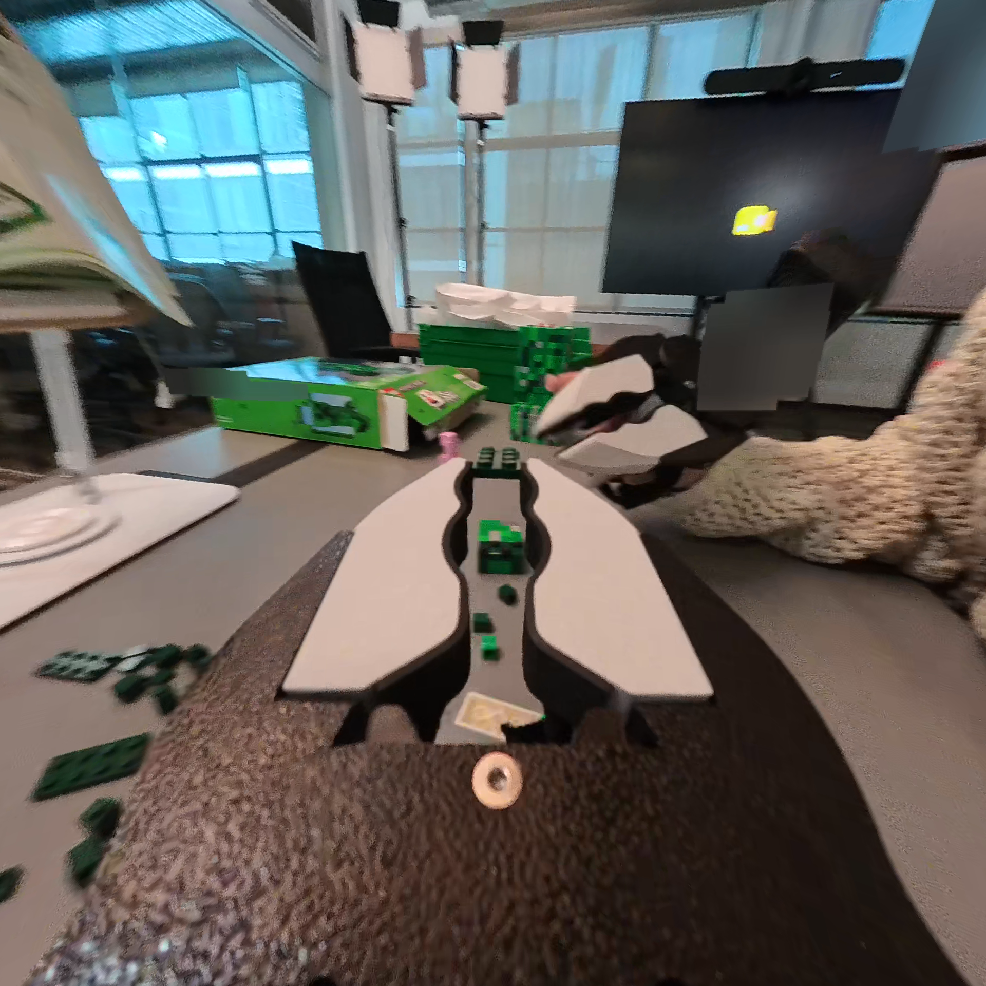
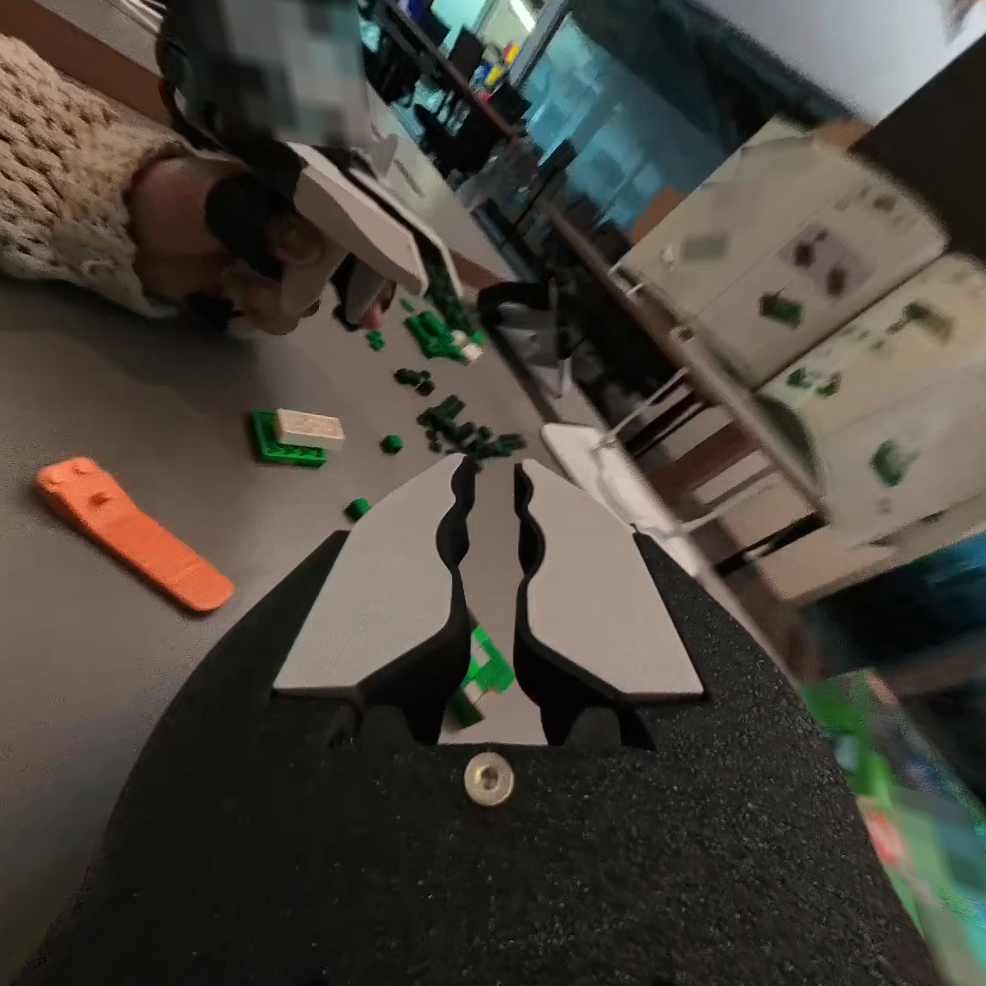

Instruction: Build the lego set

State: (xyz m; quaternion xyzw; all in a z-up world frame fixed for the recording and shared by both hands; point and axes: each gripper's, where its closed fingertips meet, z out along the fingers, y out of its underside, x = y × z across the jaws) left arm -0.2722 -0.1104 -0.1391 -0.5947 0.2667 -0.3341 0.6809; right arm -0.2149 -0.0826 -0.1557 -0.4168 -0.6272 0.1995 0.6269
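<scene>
My left gripper (image 1: 498,469) is shut on a dark green studded brick (image 1: 499,460) at its fingertips, held above the grey table (image 1: 747,640). It also shows in the right wrist view (image 2: 427,277), held by a hand. A small green cube assembly (image 1: 500,545) and tiny green pieces (image 1: 488,635) lie on the table below it. My right gripper (image 2: 492,467) has a narrow gap between its jaws and holds nothing; a bright green assembly (image 2: 488,672) lies under it. In the left wrist view it (image 1: 552,444) sits next to a green built model (image 1: 539,368).
Loose dark green pieces (image 2: 464,432), a green plate carrying a white brick (image 2: 296,435) and an orange brick separator (image 2: 133,533) lie on the table. An open instruction booklet (image 2: 800,320) stands on a white-based holder (image 1: 106,517). A green box (image 1: 341,405) lies farther back.
</scene>
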